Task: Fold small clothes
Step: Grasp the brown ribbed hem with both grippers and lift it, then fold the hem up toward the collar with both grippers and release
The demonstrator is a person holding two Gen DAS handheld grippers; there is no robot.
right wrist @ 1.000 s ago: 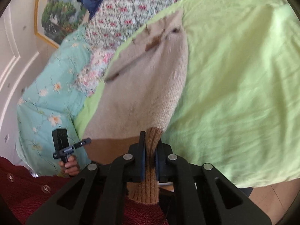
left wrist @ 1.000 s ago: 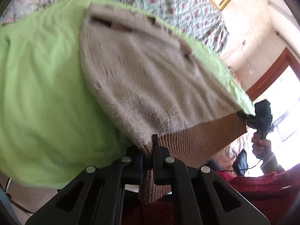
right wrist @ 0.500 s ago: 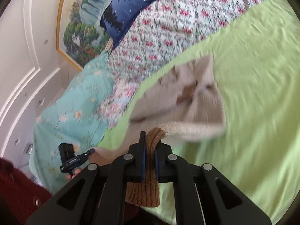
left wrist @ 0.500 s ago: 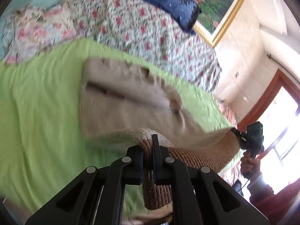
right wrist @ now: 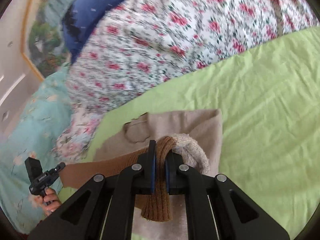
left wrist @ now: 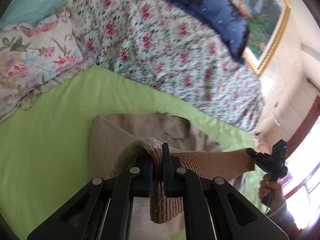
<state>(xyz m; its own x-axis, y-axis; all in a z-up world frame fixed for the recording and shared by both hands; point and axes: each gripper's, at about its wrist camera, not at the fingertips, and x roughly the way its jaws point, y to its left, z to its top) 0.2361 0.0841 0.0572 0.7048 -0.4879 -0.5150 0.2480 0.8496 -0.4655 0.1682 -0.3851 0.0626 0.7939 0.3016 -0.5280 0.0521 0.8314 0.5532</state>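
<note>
Knitwear fills the near part of both wrist views: we see a beige sweater [left wrist: 128,132] lying on the green sheet [left wrist: 50,140] of the bed, its far part flat on the sheet and its ribbed brown hem [left wrist: 212,164] lifted off it toward the cameras. Our left gripper [left wrist: 158,166] has its jaws clenched on one corner of that hem, the ribbed fabric pinched between the pads and hanging down below them. Our right gripper [right wrist: 160,170] grips the hem's other corner in the same way, with a brown ribbed fold drooping under its jaws. Between the two, the hem runs as a taut band above the sweater's flat part; the fabric beside each gripper curls over in a fuzzy roll. In the left wrist view we see the right hand [left wrist: 272,190] on its handle at the hem's far end, and in the right wrist view the left hand [right wrist: 49,200] likewise. Beyond the sweater, past the sheet's edge, lie a floral quilt [left wrist: 160,46], a blue pillow [left wrist: 210,14] and a gold-framed painting [left wrist: 266,26] on the wall.
</note>
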